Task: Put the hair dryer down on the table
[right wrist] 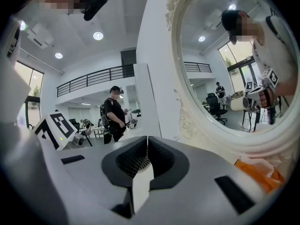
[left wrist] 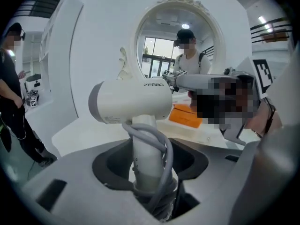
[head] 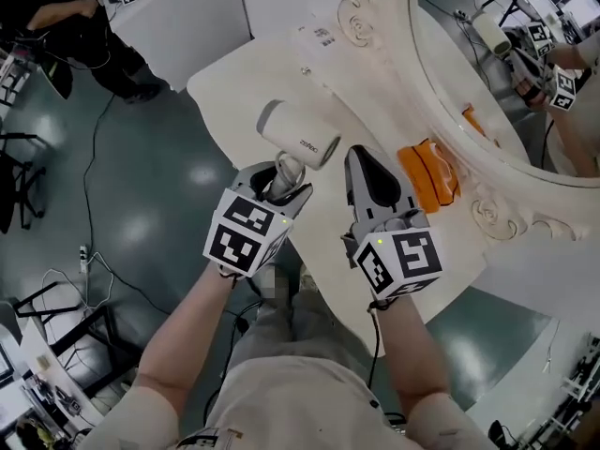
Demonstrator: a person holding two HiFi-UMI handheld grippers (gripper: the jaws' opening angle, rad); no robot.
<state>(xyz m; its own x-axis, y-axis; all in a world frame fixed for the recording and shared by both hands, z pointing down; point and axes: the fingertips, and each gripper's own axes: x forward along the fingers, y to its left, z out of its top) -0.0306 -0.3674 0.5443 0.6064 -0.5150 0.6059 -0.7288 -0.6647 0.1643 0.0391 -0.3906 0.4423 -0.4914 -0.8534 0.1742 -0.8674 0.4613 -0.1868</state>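
Jaws of the left gripper [head: 281, 184] are clamped on the handle [left wrist: 142, 156] of the hair dryer [left wrist: 133, 102], pressing it from both sides. A grey cord [left wrist: 165, 159] is looped around the handle and bunched down between them. The dryer is white with a grey cap at its rear. It stands handle-down in the grip, its barrel lying roughly level above the jaws and pointing towards the right gripper [head: 361, 157]. In the head view it hangs in the air over the near, curved edge of the white table [head: 234, 97], partly above the table top and partly above the grey-green floor [head: 141, 176], and no part of it rests on the surface. The right gripper is held just beside the dryer's front end, over the table; its jaws are pressed together with only a thin slit between them and nothing in them. Each gripper carries a marker cube [head: 246, 235] at its back end, nearest the person's forearms. Beyond the grippers a large round mirror in an ornate white frame [head: 497, 209] rises at the back of the table. An orange packet [head: 427, 172] lies flat at the foot of that frame, near the right gripper but apart from it. At the upper left of the head view a person in black [head: 70, 26] stands on the floor, well apart from the table.
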